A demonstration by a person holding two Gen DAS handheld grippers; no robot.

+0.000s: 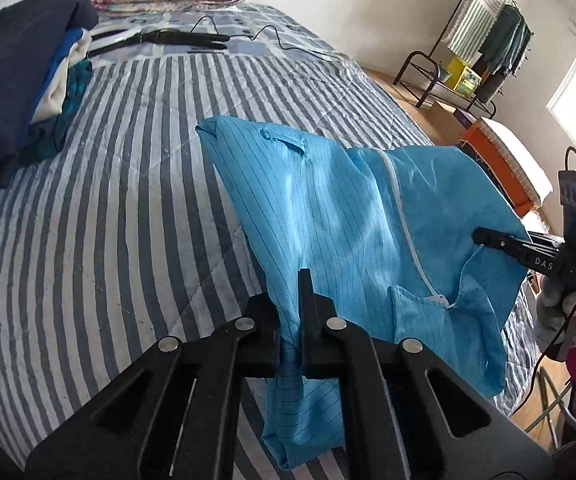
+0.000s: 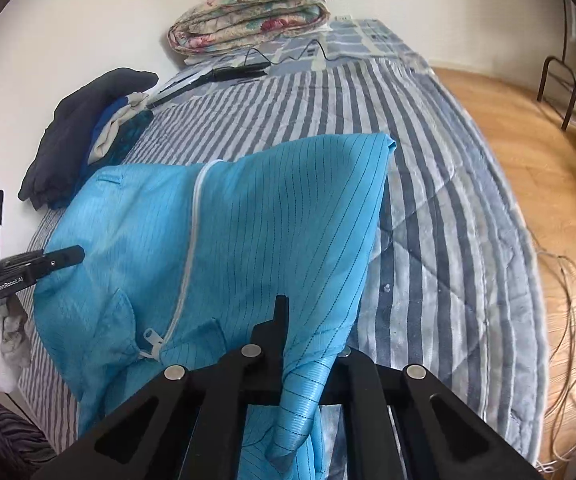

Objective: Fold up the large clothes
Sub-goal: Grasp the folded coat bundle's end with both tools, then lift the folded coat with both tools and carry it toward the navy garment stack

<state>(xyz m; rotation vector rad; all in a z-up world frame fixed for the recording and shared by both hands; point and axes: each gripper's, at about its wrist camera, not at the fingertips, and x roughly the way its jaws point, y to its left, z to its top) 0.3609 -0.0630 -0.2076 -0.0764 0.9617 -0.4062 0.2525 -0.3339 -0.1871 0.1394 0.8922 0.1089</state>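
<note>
A light blue pinstriped garment with a white zipper is lifted off the striped bed, its far edge still resting on the cover. My left gripper is shut on a bunched fold at one near corner. In the right wrist view the same garment drapes up into my right gripper, which is shut on the other corner; cloth hides one of its fingers. Each gripper shows in the other's view: the right gripper at the cloth's right edge, the left gripper at its left edge. The zipper pull hangs near the collar.
A pile of dark and blue clothes lies at the bed's left side. A folded floral quilt and a black device with a cable sit at the head. Wooden floor with cables lies right; a clothes rack stands beyond.
</note>
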